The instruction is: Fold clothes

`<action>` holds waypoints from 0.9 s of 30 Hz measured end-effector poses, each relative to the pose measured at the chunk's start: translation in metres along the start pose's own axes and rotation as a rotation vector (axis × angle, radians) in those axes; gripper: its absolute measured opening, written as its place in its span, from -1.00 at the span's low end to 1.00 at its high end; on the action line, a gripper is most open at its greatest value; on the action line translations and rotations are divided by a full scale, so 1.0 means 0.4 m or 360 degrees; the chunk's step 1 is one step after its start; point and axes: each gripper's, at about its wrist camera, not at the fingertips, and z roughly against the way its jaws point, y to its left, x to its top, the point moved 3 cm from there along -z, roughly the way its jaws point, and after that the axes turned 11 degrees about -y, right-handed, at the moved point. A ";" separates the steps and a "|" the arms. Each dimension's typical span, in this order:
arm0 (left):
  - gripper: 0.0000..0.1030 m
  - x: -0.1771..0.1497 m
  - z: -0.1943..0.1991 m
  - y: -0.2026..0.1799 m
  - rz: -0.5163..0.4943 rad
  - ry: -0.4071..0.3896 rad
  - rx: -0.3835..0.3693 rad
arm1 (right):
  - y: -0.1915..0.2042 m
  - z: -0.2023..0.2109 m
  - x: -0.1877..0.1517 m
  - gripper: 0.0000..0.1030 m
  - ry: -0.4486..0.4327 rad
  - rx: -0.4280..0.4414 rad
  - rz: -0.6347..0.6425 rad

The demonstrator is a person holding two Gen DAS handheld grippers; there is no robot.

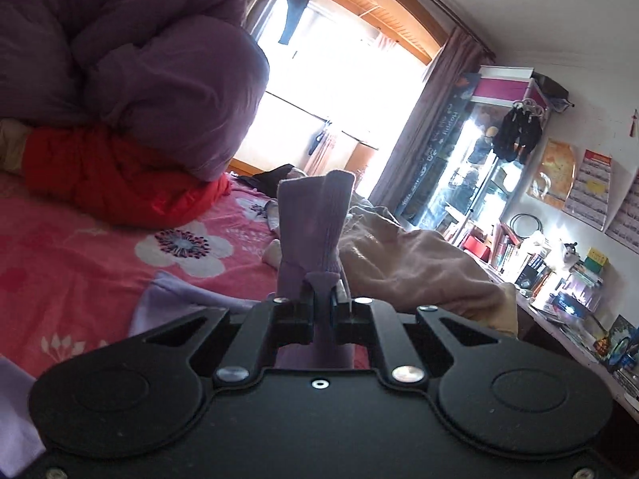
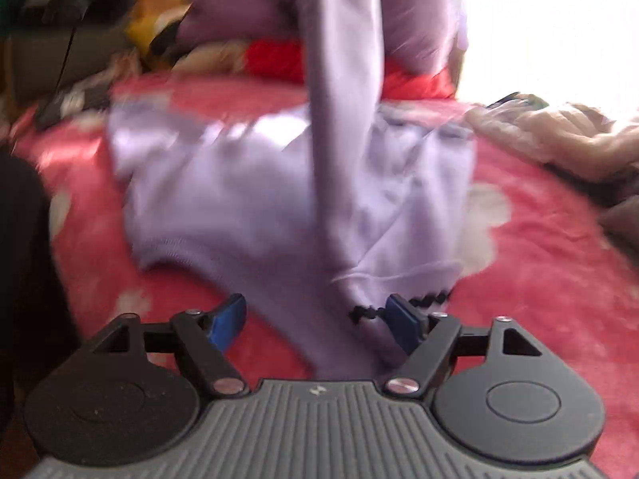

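Pinching lilac sweater (image 1: 315,231) (sleeve) | left gripper (image 1: 322,299) | right gripper (image 2: 319,319) spread

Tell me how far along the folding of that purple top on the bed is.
Early stage. Done: the lavender top is laid out on the pink floral bedspread. In hand: the left gripper is shut on its sleeve, lifted off the bed; the right gripper is open over the body. Left: no finished fold shows, and the beige garment beside it lies crumpled.
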 end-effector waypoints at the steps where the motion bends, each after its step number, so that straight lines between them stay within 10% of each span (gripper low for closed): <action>1: -0.88 -0.005 -0.003 0.007 0.0017 0.0004 0.0009 | 0.008 0.001 0.000 0.52 0.0003 0.0009 0.0028; 27: -0.88 -0.256 -0.521 -0.041 0.0003 0.0408 0.0312 | -0.003 0.003 -0.005 0.54 0.0015 0.0057 0.0033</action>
